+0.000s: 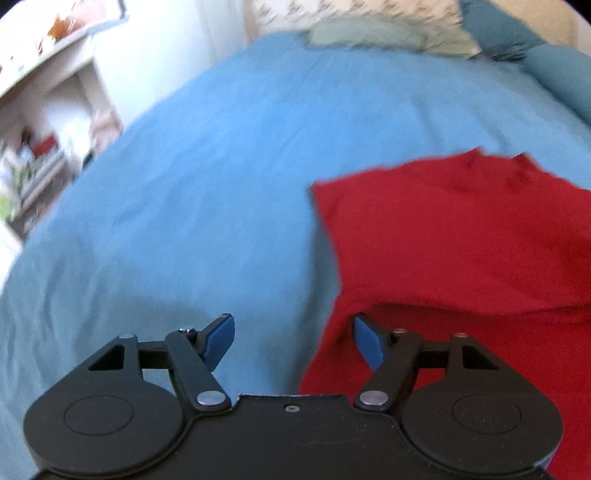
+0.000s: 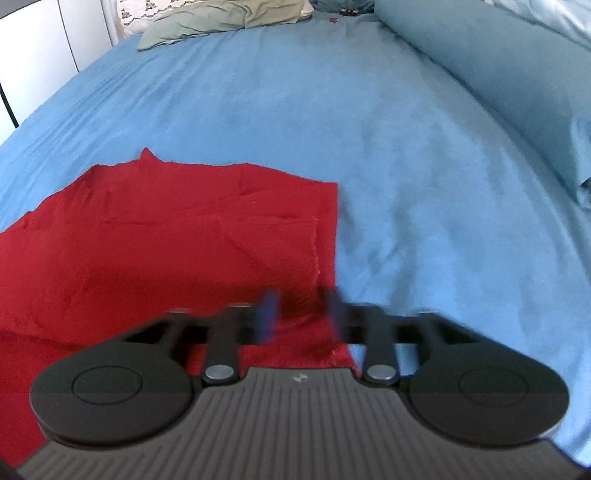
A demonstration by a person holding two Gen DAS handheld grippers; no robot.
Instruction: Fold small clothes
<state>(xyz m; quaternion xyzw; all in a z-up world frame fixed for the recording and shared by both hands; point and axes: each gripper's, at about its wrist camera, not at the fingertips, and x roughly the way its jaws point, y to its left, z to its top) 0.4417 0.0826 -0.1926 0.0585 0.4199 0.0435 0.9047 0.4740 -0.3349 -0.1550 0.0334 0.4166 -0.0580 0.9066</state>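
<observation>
A red garment [image 1: 454, 236] lies partly folded on the blue bedspread [image 1: 221, 166]. In the left wrist view it fills the right side. My left gripper [image 1: 293, 341] is open and empty, low over the garment's near left edge, its right finger [image 1: 367, 339] above the red cloth. In the right wrist view the garment [image 2: 155, 240] spreads to the left on the bedspread [image 2: 406, 166]. My right gripper [image 2: 303, 315] is blurred, its blue fingers apart over the garment's near right corner, with red cloth between them.
A grey-green pillow [image 2: 221, 20] lies at the head of the bed. A long blue bolster [image 2: 498, 74] runs along the right side. White shelves [image 1: 44, 122] stand left of the bed.
</observation>
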